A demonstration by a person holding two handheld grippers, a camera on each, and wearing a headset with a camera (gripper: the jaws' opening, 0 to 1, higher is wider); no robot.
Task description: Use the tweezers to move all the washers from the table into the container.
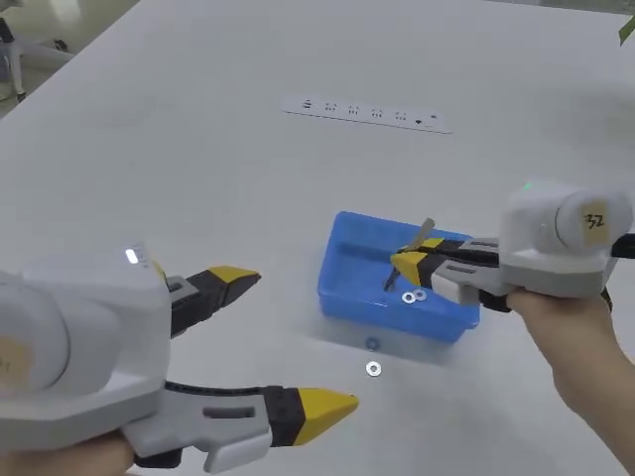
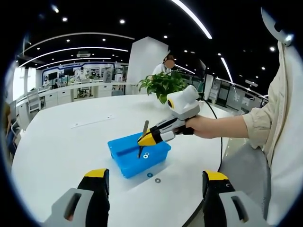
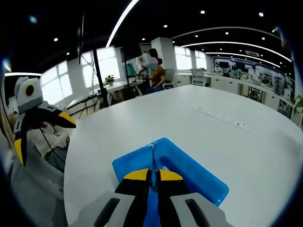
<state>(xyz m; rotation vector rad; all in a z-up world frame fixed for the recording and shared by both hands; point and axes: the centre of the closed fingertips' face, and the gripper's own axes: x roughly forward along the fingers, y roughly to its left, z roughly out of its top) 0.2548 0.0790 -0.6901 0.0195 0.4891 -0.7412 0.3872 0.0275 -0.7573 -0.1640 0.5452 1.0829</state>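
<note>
Fingers [image 3: 137, 176] of the right gripper [image 3: 152, 176] are pressed together on the tweezers [image 3: 153, 158], pinching them between the yellow tips. The thin metal shaft runs forward from the pinch, out over the inside of the blue container [image 3: 199, 182].

Head view: right gripper [image 1: 407, 263] is held over the container [image 1: 342, 288], and the tweezers [image 1: 426, 234] are tilted, upper end up and away, tips down inside the walls. Two washers [image 1: 415, 297] lie on the container floor just beside the tweezer tips. Cannot tell whether the tips grip anything or touch the floor.

Two loose washers [image 1: 372, 369] lie on the worktop [image 1: 198, 149] just outside the container's near wall, one close to the wall and one a little nearer the person. They are apart from both grippers.

Left gripper [image 1: 283, 342]: fingers [image 1: 233, 278] spread wide, nothing between them, held near-left of the container and not touching it. From the left gripper view, the loose washers [image 2: 154, 177] lie ahead between its fingers [image 2: 97, 177], well short of them.

Writing: round yellow sticker [image 1: 593, 221] on the rear housing of the right gripper reads "32". White power strip [image 1: 362, 112] on the far worktop has small markings, too small to read.
</note>
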